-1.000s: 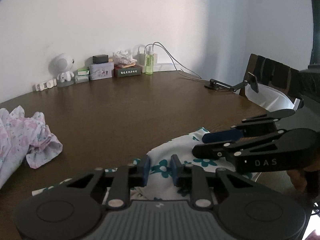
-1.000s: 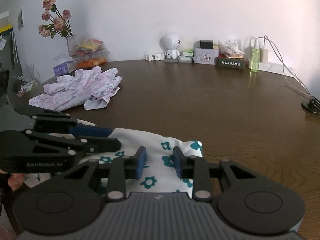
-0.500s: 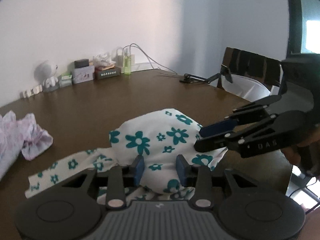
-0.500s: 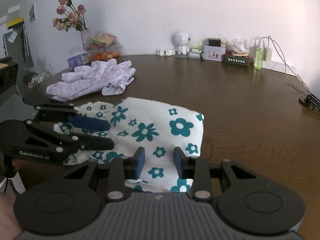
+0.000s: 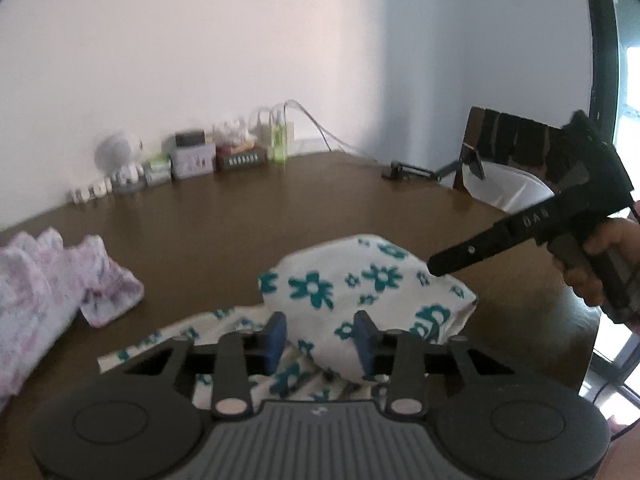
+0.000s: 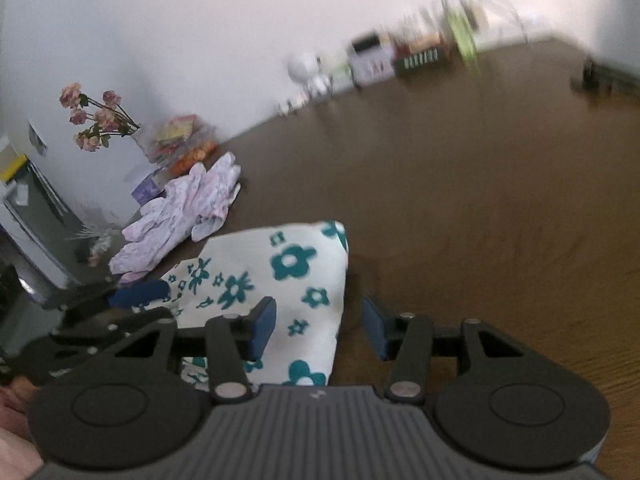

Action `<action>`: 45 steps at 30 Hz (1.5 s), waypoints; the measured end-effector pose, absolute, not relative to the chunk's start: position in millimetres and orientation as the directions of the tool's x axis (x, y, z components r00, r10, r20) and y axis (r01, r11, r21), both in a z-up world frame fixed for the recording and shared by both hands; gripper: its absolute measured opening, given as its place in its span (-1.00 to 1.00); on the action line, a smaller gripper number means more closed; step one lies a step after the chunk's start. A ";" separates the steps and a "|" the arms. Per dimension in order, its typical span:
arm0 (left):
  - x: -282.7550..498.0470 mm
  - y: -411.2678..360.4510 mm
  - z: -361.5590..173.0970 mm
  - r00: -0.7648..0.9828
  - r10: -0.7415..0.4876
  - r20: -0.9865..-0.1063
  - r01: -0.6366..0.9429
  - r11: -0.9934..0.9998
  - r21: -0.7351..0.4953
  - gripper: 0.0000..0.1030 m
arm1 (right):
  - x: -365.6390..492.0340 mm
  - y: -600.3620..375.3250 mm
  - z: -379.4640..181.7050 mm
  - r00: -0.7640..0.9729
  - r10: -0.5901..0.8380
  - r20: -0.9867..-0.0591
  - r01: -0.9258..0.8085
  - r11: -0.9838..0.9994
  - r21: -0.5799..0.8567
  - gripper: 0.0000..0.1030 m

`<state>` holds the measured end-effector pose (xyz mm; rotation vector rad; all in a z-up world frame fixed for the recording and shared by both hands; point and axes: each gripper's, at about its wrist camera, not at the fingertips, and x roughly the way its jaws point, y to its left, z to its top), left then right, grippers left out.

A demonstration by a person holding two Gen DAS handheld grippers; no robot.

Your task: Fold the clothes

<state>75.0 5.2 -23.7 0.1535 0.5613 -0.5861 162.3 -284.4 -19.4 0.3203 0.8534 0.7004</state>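
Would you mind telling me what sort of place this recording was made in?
Most likely a home room: a brown wooden table against a white wall, a vase of flowers, a chair, and clothes such as the teal-flowered garment.

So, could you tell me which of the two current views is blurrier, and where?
Right wrist view: tilted, heavy motion smear on the far clutter, floral cloth fairly sharp. Left wrist view: milder overall softness, the pink garment smeared; daylight at the right edge.
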 end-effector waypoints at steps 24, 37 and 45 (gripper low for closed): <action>112.3 -1.4 -46.0 0.536 -0.649 -0.540 0.484 0.760 -0.433 -0.46 | 165.5 -276.7 28.0 0.423 0.699 -0.576 -0.454 0.714 0.533 -0.61; 111.8 36.0 -38.3 0.530 -0.723 -0.444 0.488 0.687 -0.537 0.11 | 77.2 -140.3 82.1 0.722 0.271 -0.636 -0.592 0.718 -0.366 -0.61; 72.9 124.2 -30.4 0.692 -0.602 -0.399 0.381 0.774 -0.505 0.12 | 33.8 -65.9 54.4 0.741 0.273 -0.613 -0.638 0.568 -0.520 -0.58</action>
